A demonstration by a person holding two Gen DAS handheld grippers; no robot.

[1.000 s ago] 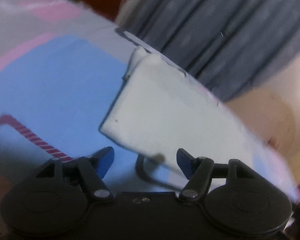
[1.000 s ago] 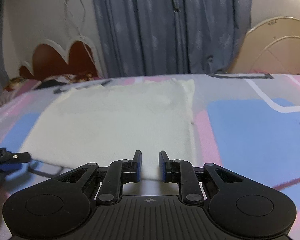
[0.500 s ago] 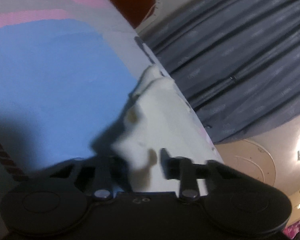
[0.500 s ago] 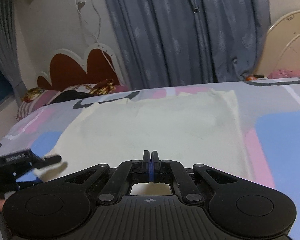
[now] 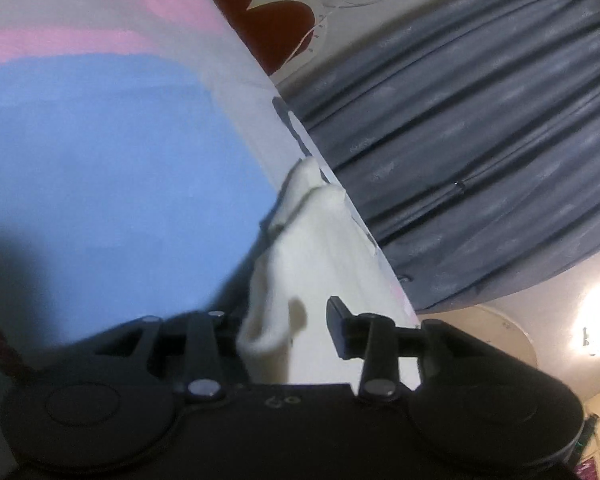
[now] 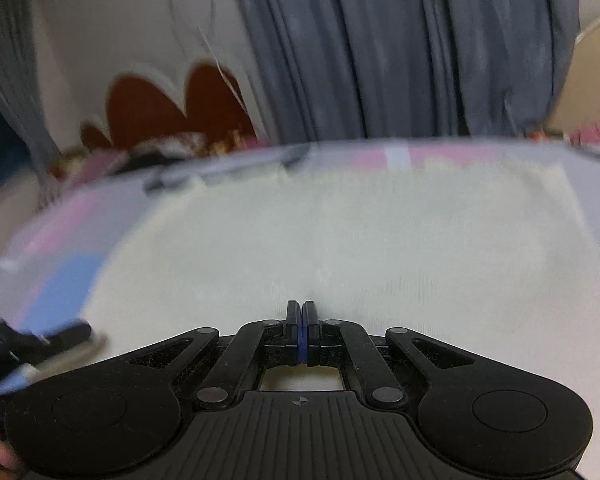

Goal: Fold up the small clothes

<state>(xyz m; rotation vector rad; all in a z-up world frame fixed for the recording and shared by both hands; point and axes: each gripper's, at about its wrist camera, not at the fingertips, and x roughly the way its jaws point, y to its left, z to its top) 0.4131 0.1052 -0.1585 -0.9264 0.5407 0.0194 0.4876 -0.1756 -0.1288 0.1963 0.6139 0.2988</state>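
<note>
A cream-white garment [image 6: 340,240] lies spread on the patterned bed sheet [image 5: 100,168]. My right gripper [image 6: 302,312] is shut on the garment's near edge, and the cloth stretches away in front of it. In the left wrist view the garment [image 5: 320,248] rises in a ridge, and its near corner [image 5: 268,320] curls up between the fingers of my left gripper [image 5: 288,320]. The right finger [image 5: 340,320] stands apart from the cloth; the left finger is hidden behind it. The left gripper also shows at the lower left of the right wrist view [image 6: 48,344], blurred.
The bed sheet has blue, pink and grey blocks. A red scalloped headboard [image 6: 172,108] and pillows stand at the far left. Grey-blue curtains [image 6: 400,48] hang behind the bed. A cream chair back [image 6: 592,80] stands at the far right.
The right gripper closed on the garment's near edge and lifted it. The left gripper moved onto the garment's corner, which now curls up between its fingers; both views tilted upward.
</note>
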